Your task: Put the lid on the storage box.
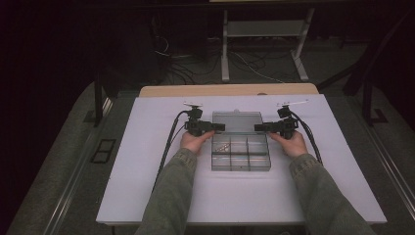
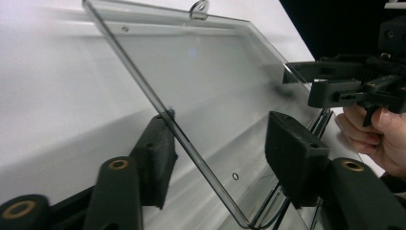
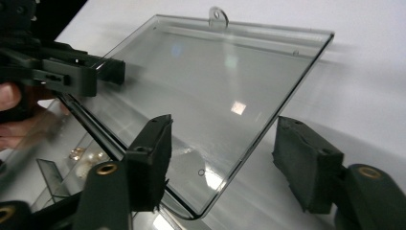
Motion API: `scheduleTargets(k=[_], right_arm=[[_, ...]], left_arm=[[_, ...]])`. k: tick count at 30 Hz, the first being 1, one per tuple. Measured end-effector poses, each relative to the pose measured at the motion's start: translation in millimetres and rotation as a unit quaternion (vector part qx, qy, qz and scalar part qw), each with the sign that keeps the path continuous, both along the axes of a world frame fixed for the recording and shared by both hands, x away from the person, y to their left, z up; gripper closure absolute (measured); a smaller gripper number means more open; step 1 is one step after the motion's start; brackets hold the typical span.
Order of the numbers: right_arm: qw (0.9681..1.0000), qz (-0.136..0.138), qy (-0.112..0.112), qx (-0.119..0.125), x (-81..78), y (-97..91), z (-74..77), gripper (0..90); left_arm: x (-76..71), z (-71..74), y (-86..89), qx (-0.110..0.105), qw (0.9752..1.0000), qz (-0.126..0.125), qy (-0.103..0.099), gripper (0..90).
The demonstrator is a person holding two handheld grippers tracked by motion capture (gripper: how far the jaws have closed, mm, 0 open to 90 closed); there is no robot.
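Closing on the lid point(image 1: 238, 121) from both sides is the step in hand, and it wants both grips landing evenly on the short edges so the clear panel does not twist on its hinge. Left gripper point(image 2: 220, 153) stands partly open, the lid's edge between its jaws, pads not visibly pressing; right gripper point(image 3: 225, 163) likewise. The box point(image 1: 241, 154) sits at centre frame in the high view on the white table point(image 1: 147, 196), its lid tilted up behind the compartments. Long axis runs left to right; the hanging tab point(image 3: 218, 14) points to the top of the frame.
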State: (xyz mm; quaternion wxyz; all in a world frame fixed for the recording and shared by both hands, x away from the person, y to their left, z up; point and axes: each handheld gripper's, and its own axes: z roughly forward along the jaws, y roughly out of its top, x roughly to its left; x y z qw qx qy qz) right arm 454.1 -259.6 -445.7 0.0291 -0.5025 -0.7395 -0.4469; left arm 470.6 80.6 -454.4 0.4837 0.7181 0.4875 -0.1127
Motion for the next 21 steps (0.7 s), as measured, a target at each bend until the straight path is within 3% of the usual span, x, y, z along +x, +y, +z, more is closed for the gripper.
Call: scheduleTargets(k=[2,11,21], right_arm=[[0.9999,0.005,-0.001,0.009,0.1,-0.7,0.5,43.7],[0.9997,0.011,-0.022,0.003,-2.7,1.0,5.9,50.5],[0.9988,0.015,-0.046,-0.008,-7.7,2.3,14.7,58.5]], left_arm=[[-0.8,1.9,-0.7,-0.001,1.0,0.005,-0.004,48.4],[-4.2,9.9,0.0,0.01,0.9993,0.007,-0.037,55.2],[-12.8,16.5,2.3,0.001,0.9971,0.021,-0.073,63.5]])
